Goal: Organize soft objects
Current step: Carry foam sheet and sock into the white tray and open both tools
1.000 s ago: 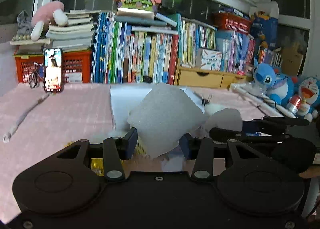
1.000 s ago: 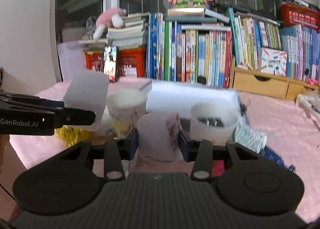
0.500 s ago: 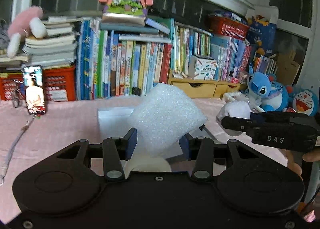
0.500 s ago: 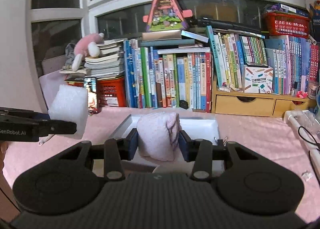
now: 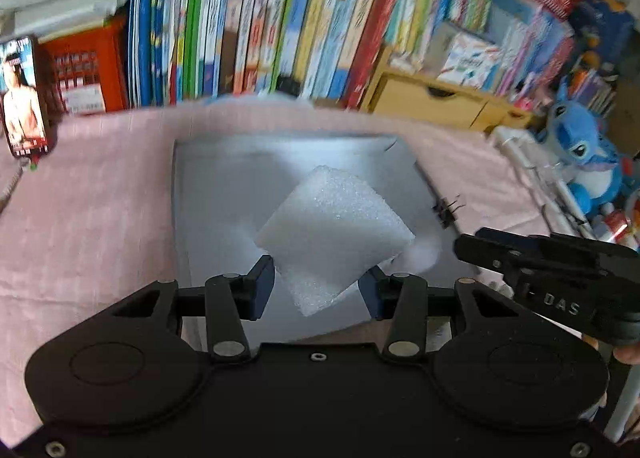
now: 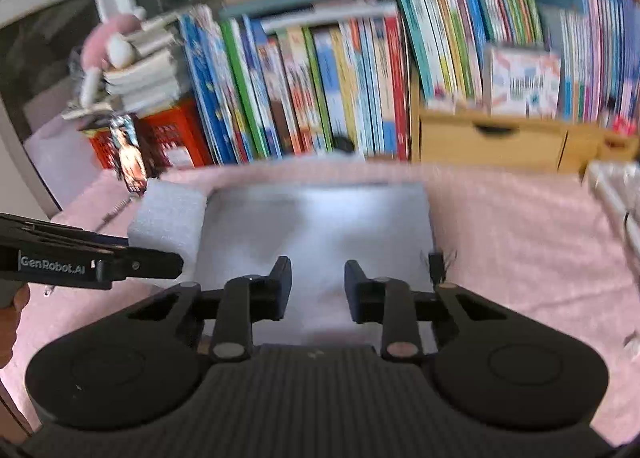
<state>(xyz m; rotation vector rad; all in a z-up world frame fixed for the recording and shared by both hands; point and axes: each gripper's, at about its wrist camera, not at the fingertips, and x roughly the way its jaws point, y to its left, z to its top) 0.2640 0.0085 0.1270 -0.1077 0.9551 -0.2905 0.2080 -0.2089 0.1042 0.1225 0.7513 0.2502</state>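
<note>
Two grippers hang over the tray [image 5: 208, 193], and we tell them apart by what they carry. Our left gripper [image 5: 316, 282] is clamped on the foam [image 5: 336, 234]: both pads press its lower corner, and the rest of the block stands up past the fingertips, tilted on edge, above the tray floor. We cannot tell whether the foam touches the tray.

Our right gripper [image 6: 318, 282] carries nothing. Its jaws are closing, drawn in close with only a narrow gap and bare tray showing between the pads. It points down at the tray's near half, just right of the left gripper, whose tip and foam show at its left edge.

A black clip [image 5: 446, 209] lies just right of both tools, at the tray's right rim. The pink cover [image 5: 80, 217] spreads under everything. Ahead of the fingertips, beyond the tray, stand the books [image 5: 280, 37]; far left of them is a phone [image 5: 24, 97], and far right a blue plush [image 5: 580, 153].
</note>
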